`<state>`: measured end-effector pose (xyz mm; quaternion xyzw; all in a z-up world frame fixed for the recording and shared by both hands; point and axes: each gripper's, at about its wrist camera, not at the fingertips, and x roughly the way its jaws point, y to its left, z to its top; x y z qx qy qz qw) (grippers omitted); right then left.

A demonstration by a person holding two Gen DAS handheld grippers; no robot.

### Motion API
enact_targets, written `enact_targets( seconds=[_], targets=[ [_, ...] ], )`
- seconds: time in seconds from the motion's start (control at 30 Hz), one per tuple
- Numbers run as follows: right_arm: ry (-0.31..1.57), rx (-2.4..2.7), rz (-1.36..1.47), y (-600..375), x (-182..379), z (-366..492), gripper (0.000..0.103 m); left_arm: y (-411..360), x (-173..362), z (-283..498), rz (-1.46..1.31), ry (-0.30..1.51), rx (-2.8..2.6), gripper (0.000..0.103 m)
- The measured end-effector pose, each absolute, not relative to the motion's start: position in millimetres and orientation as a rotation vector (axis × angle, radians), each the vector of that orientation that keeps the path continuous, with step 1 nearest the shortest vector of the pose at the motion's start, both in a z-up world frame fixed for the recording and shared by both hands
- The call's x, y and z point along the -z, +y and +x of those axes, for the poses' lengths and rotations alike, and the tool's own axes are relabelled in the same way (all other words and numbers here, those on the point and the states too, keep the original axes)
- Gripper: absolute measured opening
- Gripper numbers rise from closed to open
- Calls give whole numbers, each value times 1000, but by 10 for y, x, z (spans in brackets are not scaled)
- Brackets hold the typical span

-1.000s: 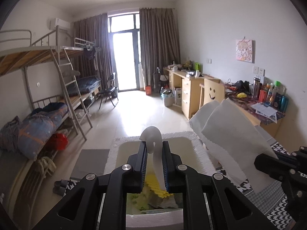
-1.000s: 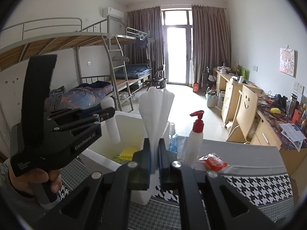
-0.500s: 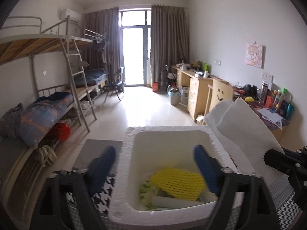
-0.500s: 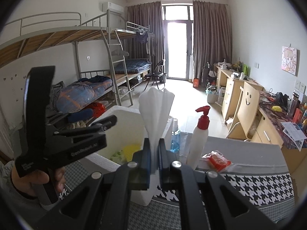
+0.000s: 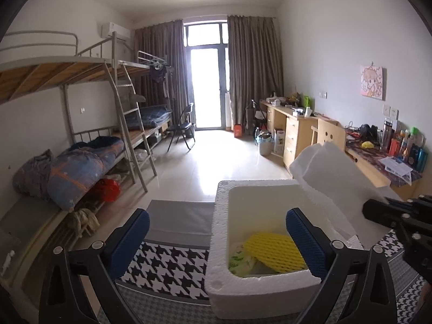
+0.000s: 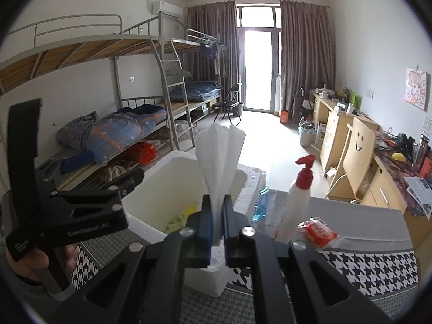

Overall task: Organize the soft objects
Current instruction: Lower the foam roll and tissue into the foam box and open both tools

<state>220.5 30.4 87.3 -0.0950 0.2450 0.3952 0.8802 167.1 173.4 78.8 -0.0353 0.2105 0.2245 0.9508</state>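
Note:
A white foam box (image 5: 220, 264) stands on the houndstooth table. Inside lie a yellow foam net (image 5: 272, 251) and a green-printed soft packet (image 5: 239, 256). My left gripper (image 5: 216, 240) is open and empty, its blue pads astride the box's left wall. My right gripper (image 6: 216, 216) is shut on folded white foam sheet (image 6: 220, 151), held upright beside the box (image 6: 159, 186). That sheet also shows in the left wrist view (image 5: 332, 178), over the box's right side. The left gripper's body shows in the right wrist view (image 6: 81, 208).
A white pump bottle with red top (image 6: 298, 199), a blue liquid bottle (image 6: 260, 205) and a red packet (image 6: 320, 230) stand on the table right of the box. Bunk beds (image 5: 81, 162) line the left, desks (image 5: 297, 132) the right.
My left gripper opened and let go of the white foam piece it held; it then drew back and to the left. The right gripper keeps its sheet, nearly still.

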Motion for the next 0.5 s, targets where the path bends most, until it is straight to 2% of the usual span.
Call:
enact_targets(
  seconds=[0.5],
  targets=[
    [570,-872,-199,463,-781,2313,10,1921,-742,1499,-147,426,-474,102]
  ],
)
